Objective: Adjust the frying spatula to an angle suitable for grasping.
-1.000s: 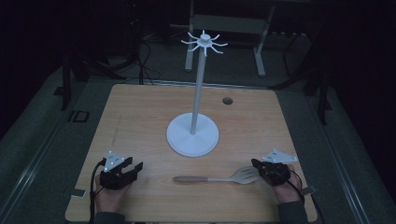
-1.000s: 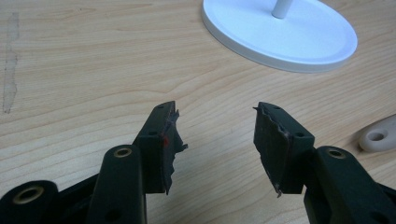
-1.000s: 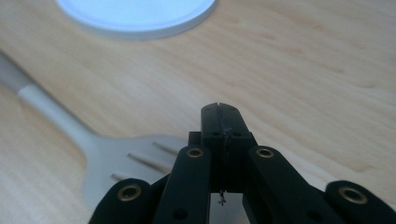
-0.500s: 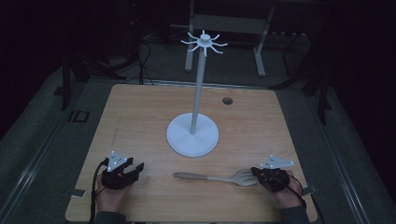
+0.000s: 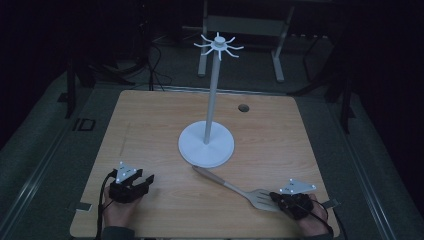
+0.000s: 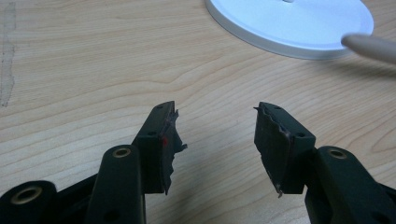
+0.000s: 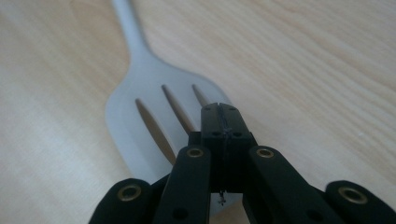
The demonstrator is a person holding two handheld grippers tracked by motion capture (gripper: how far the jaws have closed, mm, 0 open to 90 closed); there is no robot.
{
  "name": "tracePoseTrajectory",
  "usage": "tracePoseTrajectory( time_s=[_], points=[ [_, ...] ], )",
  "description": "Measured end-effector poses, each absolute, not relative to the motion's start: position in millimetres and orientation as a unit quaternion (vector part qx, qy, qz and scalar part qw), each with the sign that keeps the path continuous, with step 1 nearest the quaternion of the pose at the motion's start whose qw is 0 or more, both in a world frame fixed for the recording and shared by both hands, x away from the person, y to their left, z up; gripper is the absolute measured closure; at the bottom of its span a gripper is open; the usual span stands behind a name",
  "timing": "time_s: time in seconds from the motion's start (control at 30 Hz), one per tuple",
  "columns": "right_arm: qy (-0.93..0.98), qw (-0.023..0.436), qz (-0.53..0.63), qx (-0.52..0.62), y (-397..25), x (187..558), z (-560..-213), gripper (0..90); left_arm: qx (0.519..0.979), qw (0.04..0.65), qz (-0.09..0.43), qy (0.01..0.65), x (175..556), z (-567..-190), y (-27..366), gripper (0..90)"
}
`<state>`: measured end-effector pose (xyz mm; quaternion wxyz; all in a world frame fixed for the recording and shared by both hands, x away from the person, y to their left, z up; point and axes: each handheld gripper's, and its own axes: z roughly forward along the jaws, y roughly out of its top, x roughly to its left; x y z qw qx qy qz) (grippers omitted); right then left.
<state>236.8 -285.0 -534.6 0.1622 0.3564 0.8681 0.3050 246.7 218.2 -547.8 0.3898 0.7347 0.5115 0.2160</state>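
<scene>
On the wooden desk [image 5: 150, 125] a pale slotted spatula [image 5: 235, 189] lies slantwise, its handle running up and to the left until the tip sits just beside the rim of the white round base [image 5: 206, 145] of a tall rack, and its slotted blade pointing toward the near right corner. The right tool [image 5: 281, 200] sits at that blade end; in the right gripper view its two black jaws are pressed flat together with no gap between them, directly above the near edge of the spatula's blade [image 7: 154, 121], over the rightmost of the three slots. Whether the jaws pinch the blade's edge or merely rest shut on top of it is hard to tell from this angle, since the tips hide the contact. The left tool [image 5: 142, 181] rests near the near left corner of the desk, well apart from the spatula, and in the left gripper view [image 6: 215, 133] its jaws stand spread wide with bare wood between them. Ahead of it there lie the edge of the white base [image 6: 289, 23] and the rounded tip of the spatula handle [image 6: 369, 45]. The rack's thin white pole [image 5: 212, 95] rises upright from the base to a crown of hooks [image 5: 219, 45].
</scene>
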Motion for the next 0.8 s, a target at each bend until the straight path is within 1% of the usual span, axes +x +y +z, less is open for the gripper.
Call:
tracePoseTrajectory(
  time_s=[0.23, 0.43, 0.63, 0.8],
  points=[
    [0.877, 0.154, 0.304, 0.340, -280.7, 224.6, -531.8, 90.0, 0.733, 0.392, 0.221, 0.510, 244.9, -546.3, 218.4, 49.2],
    [0.879, 0.149, 0.305, 0.336, -278.5, 222.4, -529.6, 90.0, 0.732, 0.396, 0.223, 0.507, 243.0, -544.5, 217.6, 48.9],
    [0.876, 0.151, 0.311, 0.336, -275.6, 227.6, -527.5, 89.8, 0.731, 0.394, 0.214, 0.514, 242.3, -543.4, 218.2, 49.3],
    [0.875, 0.154, 0.314, 0.335, -268.0, 240.3, -522.9, 88.4, 0.729, 0.390, 0.213, 0.520, 242.8, -543.7, 218.8, 49.3]
  ],
)
